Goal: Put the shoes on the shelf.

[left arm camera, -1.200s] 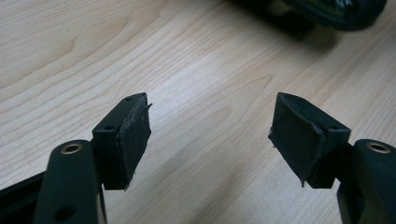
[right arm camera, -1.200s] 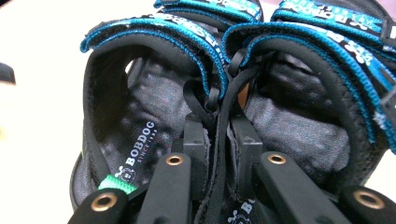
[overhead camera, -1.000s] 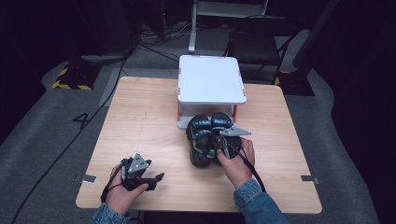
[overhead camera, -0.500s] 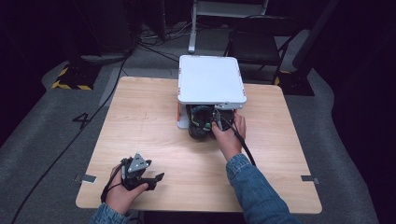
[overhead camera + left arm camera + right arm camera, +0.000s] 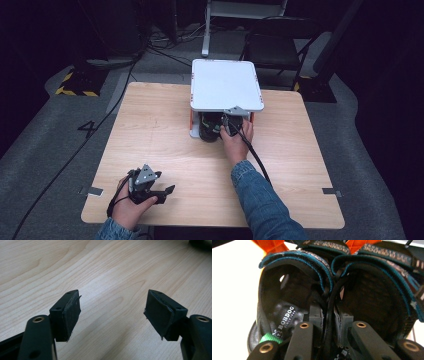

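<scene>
A pair of black sandals [image 5: 209, 131] with teal-edged straps sits half under a white stand [image 5: 225, 85] on orange legs [image 5: 274, 245], at the far middle of the wooden table [image 5: 150, 125]. My right gripper [image 5: 228, 124] is at their near end. In the right gripper view, my right gripper [image 5: 329, 317] is shut on the two inner heel straps, pinching the left sandal [image 5: 284, 297] and the right sandal [image 5: 377, 295] together. My left gripper [image 5: 167, 191] rests at the table's front left. In its own view, the left gripper [image 5: 112, 312] is open over bare wood with nothing between its jaws.
The stand's white top hides the sandals' toes from above. A dark chair [image 5: 275, 45] and cables lie on the floor beyond the far edge. The right gripper's cable [image 5: 257, 160] trails back along the sleeve.
My right hand has carried the sandals away from the person, from the open table to under the white stand. The left hand and its gripper have stayed put.
</scene>
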### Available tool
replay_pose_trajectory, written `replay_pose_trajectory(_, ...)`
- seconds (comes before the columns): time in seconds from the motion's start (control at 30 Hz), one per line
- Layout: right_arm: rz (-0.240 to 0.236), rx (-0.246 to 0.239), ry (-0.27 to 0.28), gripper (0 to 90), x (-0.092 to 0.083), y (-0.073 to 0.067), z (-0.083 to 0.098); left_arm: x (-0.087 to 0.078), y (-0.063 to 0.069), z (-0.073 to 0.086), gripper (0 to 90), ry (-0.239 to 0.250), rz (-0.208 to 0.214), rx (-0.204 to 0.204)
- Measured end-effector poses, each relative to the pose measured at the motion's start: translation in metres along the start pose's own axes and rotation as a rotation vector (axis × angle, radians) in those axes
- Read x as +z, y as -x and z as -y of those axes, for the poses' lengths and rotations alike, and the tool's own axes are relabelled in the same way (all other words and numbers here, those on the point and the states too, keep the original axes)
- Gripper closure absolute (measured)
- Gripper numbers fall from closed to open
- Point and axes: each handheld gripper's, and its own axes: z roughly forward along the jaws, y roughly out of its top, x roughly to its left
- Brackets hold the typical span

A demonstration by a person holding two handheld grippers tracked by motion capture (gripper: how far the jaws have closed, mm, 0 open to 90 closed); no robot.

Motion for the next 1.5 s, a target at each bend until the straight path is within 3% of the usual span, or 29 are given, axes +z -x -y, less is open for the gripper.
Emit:
replay_pose_trajectory(0.13,0.034,-0.046,0.035,72.0,0.003,-0.002,0.003,0.0,0.0,0.0,28.7,0.004,0.005,-0.003)
replay_pose_trajectory(0.2,0.078,-0.093,0.114,68.4,0.003,-0.002,0.004,0.0,0.001,-0.001,28.7,0.003,0.003,0.002)
replay_pose_trajectory(0.27,0.105,-0.122,0.159,58.6,0.0,-0.001,0.001,0.0,0.001,0.0,28.7,0.001,0.005,-0.002)
replay_pose_trajectory(0.43,0.072,-0.098,0.179,52.4,-0.01,0.004,-0.001,0.001,0.0,0.001,28.7,-0.007,0.006,-0.003)
replay_pose_trajectory(0.6,0.005,-0.052,0.205,47.3,-0.035,0.005,0.002,0.002,-0.001,0.0,28.7,-0.008,0.006,0.0)
replay_pose_trajectory(0.8,-0.057,-0.009,0.175,55.2,-0.071,-0.001,0.018,0.004,0.001,0.0,28.7,-0.014,0.01,0.005)
replay_pose_trajectory(0.87,-0.075,-0.015,0.145,55.7,-0.08,-0.005,0.026,0.004,0.002,0.0,28.7,-0.012,0.007,0.004)
replay_pose_trajectory(0.97,-0.087,-0.014,0.112,55.4,-0.088,-0.003,0.04,0.005,0.001,-0.003,28.7,0.002,0.002,-0.004)
replay_pose_trajectory(1.03,-0.104,0.023,0.087,55.5,-0.091,0.002,0.05,0.006,0.001,-0.007,29.5,0.02,-0.003,-0.019)
replay_pose_trajectory(1.13,-0.114,0.047,0.064,64.4,-0.098,0.008,0.062,0.009,-0.001,-0.02,39.0,0.071,-0.001,-0.028)
replay_pose_trajectory(1.2,-0.135,0.049,0.046,76.5,-0.102,0.01,0.067,0.014,0.0,-0.03,46.9,0.093,0.01,-0.03)
replay_pose_trajectory(1.3,-0.153,0.037,0.01,87.7,-0.101,0.014,0.072,0.028,0.0,-0.043,58.3,0.117,0.018,0.004)
replay_pose_trajectory(1.4,-0.171,0.049,0.013,90.0,-0.098,0.017,0.074,0.046,-0.006,-0.055,71.8,0.134,0.055,0.009)
replay_pose_trajectory(1.5,-0.187,0.057,0.014,90.0,-0.089,0.017,0.075,0.06,-0.014,-0.067,80.3,0.142,0.041,0.027)
